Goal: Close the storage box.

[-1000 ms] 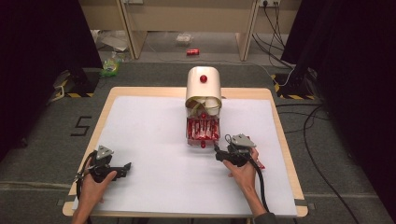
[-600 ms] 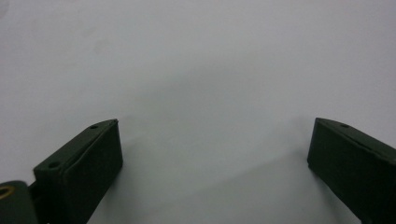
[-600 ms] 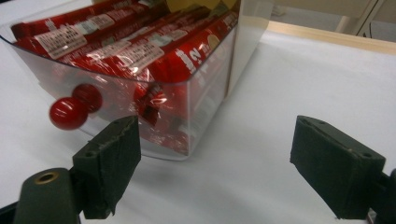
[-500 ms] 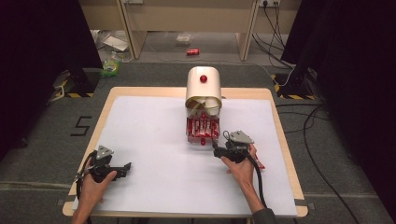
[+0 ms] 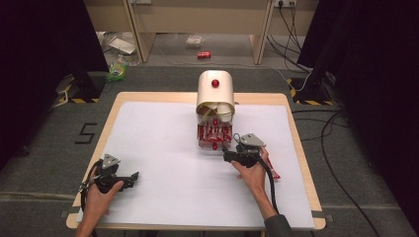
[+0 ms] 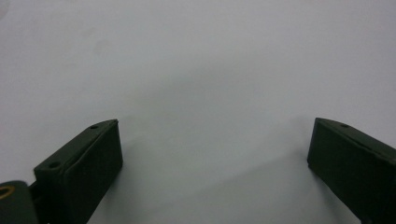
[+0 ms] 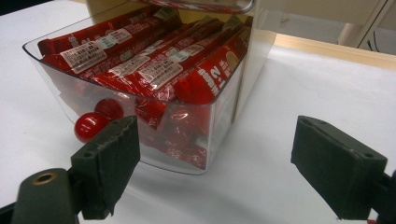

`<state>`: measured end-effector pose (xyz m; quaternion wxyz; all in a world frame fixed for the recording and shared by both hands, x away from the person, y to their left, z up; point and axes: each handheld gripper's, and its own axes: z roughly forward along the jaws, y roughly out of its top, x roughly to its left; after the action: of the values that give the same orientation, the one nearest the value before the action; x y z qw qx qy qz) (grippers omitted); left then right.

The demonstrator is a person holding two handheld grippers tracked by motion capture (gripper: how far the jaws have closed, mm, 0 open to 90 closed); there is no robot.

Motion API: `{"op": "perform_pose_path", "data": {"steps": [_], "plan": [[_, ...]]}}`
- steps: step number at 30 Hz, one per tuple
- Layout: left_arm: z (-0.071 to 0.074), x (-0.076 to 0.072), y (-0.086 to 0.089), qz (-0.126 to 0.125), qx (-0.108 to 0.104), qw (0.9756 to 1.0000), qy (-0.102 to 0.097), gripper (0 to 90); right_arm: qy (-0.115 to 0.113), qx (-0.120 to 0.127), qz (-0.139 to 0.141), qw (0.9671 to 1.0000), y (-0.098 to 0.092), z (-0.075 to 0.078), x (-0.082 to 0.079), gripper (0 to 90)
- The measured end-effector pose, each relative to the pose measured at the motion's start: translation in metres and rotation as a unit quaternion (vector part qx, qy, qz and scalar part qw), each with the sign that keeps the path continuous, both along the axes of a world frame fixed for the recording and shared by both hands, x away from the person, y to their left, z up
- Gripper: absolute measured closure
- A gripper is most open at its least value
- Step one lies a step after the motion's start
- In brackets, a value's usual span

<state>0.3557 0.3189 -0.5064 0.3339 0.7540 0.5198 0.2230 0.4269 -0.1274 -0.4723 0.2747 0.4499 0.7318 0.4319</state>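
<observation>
Sitting pulled out from under a cream dispenser (image 5: 215, 91) at the far middle of the tabletop (image 5: 148, 138), a clear drawer (image 7: 196, 140) packed with red sachets (image 7: 154, 65). Judged open so that the sachets can be reached from above or the drawer pushed home by its red knob (image 7: 88, 126), which pokes out of the near face. Right claw (image 5: 228, 157) held just near and right of the drawer's near corner, jaws spread wide and gripping nothing, aimed along the clear wall in the right gripper view (image 7: 215, 172); probably lined up for the knob or the drawer front, though which cannot be told. One red sachet (image 5: 272, 171) lying loose on the white sheet beside the right hand (image 5: 252, 173), likely already taken out.

Left claw (image 5: 132, 177) parked at the near left, well apart from the drawer, jaws likewise apart over bare white sheet in the left gripper view (image 6: 215, 154); seemingly idle, kept clear of the work.

Nothing on the sheet between right claw and drawer. Clear wall itself blocking any sideways reach to the sachets. Beyond the tabletop: a red can (image 5: 203, 55) and litter on the far floor, cables at far right.
</observation>
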Motion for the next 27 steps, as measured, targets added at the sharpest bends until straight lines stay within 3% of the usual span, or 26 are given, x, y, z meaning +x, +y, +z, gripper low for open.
{"op": "perform_pose_path", "data": {"steps": [20, 27], "plan": [[0.000, 0.000, 0.000, 0.000, 0.001, 1.0000, -0.002, 2.7, -0.008, 0.003, -0.006, 0.9999, 0.002, -0.002, 0.012, 15.7], [0.000, -0.001, 0.000, 0.000, 0.002, 1.0000, -0.002, 2.8, -0.001, 0.024, -0.014, 0.9996, 0.003, -0.004, 0.021, 15.7]]}}
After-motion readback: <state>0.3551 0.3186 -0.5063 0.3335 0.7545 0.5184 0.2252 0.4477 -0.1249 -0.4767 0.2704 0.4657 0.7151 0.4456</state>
